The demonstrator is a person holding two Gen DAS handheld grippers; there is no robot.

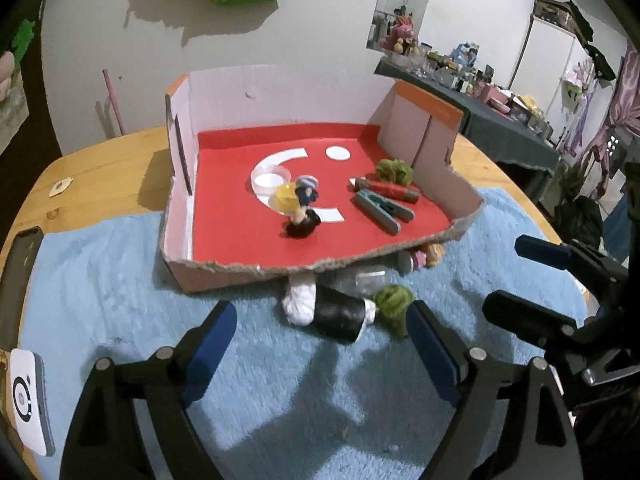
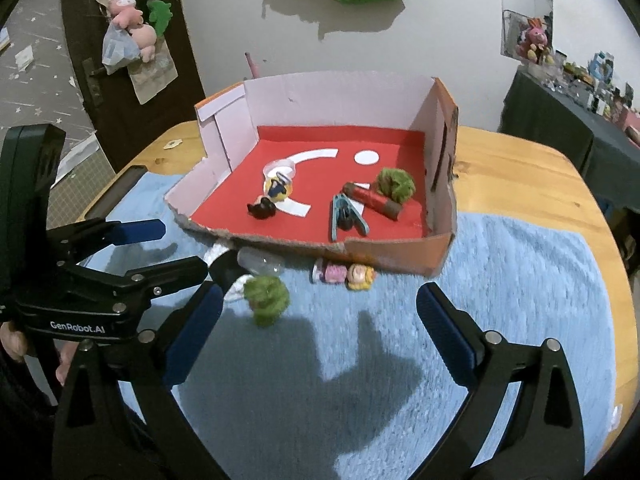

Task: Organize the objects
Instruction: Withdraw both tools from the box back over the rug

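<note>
We find a cardboard box (image 1: 436, 128) w/ a red floor sitting on a blue towel (image 1: 100, 280) on the wooden desk (image 1: 112, 152), its near wall cut low, presumably so items can be dropped in from the front. Already inside: a clothes peg (image 1: 384, 210), a brown-red tube (image 1: 390, 190), 1 green pom-pom (image 1: 394, 170), a clear round lid (image 1: 270, 178) and a small figure (image 1: 298, 204); we judge these as sorted. Still outside, just in front of the low wall on the towel: a black cylinder w/ white ends (image 1: 338, 314), a 2nd green pom-pom (image 2: 266, 294), a clear plastic piece (image 1: 366, 276) and a pink doll figure (image 2: 346, 274). The left gripper (image 1: 320, 344) has its fingers wide apart, nothing between the pads, aimed at the black cylinder and pom-pom just ahead. The right gripper (image 2: 316, 336) is likewise spread wide and empty, w/ the doll ahead and the pom-pom near its left finger. Both sit low and angled down, consistent w/ approach for 2 pickups. Est. task roughly half done; 4 items remain. Risk: the cylinder may roll; the pom-pom lies close against it.
</note>
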